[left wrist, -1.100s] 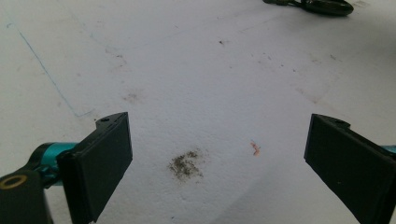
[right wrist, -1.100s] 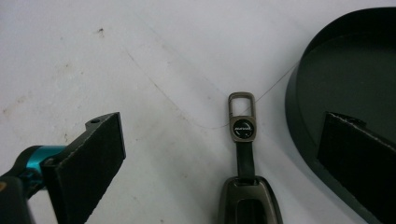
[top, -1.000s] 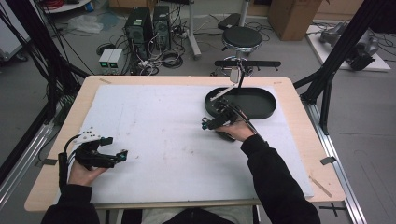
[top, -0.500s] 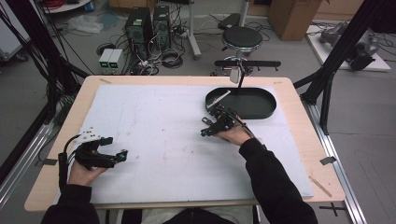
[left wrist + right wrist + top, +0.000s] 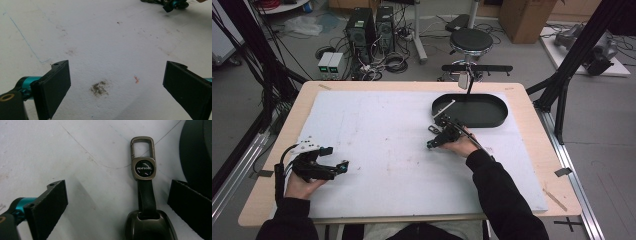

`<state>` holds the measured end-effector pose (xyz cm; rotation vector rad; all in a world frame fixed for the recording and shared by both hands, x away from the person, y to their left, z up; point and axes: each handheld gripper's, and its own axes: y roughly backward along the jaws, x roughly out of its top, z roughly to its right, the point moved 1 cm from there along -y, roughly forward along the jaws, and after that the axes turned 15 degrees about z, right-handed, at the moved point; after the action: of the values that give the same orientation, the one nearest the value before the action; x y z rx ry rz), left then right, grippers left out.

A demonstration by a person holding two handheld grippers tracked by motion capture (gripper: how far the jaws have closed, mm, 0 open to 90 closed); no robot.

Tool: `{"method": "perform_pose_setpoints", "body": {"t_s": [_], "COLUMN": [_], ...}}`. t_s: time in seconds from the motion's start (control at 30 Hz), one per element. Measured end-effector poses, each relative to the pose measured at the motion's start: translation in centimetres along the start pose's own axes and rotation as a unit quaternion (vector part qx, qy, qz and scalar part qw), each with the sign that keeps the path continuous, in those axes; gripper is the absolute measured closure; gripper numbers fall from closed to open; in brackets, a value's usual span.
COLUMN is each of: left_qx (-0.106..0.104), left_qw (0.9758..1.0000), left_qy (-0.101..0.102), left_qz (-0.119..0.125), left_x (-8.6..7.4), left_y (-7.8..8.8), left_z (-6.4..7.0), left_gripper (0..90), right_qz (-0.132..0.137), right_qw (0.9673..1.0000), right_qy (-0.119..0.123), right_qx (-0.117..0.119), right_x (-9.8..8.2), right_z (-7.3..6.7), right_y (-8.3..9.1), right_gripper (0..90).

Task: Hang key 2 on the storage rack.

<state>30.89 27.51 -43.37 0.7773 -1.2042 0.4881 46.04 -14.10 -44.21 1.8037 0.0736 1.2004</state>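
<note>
A key fob [image 5: 146, 202] lies flat on the white mat: metal clasp, a round "HAVAL" badge, a black leather strap, and a dark grey case at the bottom edge of the right gripper view. My right gripper [image 5: 118, 192] is open, and the fob rests between its jaws, closer to the right one, touching neither. In the high view the right gripper [image 5: 436, 134] sits just in front of the black oval tray [image 5: 499, 118]. The left gripper [image 5: 343, 166] rests at the mat's near left. It [image 5: 117, 72] is open over bare, stained mat.
A pale strip [image 5: 447, 106] leans inside the tray's left end. The white mat [image 5: 377, 125] covers most of the wooden table. A black stool [image 5: 471, 41] and computer towers [image 5: 369, 22] stand on the floor beyond the far edge. Black frame posts flank the table.
My right gripper has slid a little away from the tray, toward the person and leftward. The left gripper has stayed put.
</note>
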Motion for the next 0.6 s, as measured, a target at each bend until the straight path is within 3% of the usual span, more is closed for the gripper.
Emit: {"method": "perform_pose_setpoints", "body": {"t_s": [0.07,0.2,0.27,0.6], "left_qx": [0.001,0.001,0.000,0.001], "left_qw": [1.0000,1.0000,1.0000,1.0000], "left_qy": [0.000,0.001,0.000,-0.001], "left_qz": [0.001,0.001,0.000,-0.001], "left_x": [0.0,0.0,0.0,0.0], "left_y": [0.0,0.0,0.0,0.0], "left_z": [0.0,0.0,0.0,0.0], "left_gripper": [8.1,8.1,8.1,8.1], "right_qz": [0.003,0.003,0.004,0.013], "right_qw": [1.0000,0.9996,0.9995,0.9992], "right_qy": [-0.004,0.012,0.008,0.005], "right_qx": [0.000,-0.025,-0.032,-0.036], "right_x": [0.0,0.1,0.1,0.2], "right_z": [0.2,0.2,0.3,0.7], "right_y": [0.1,0.5,0.7,1.1], "right_gripper": [6.4,24.4,30.5,66.0]}}
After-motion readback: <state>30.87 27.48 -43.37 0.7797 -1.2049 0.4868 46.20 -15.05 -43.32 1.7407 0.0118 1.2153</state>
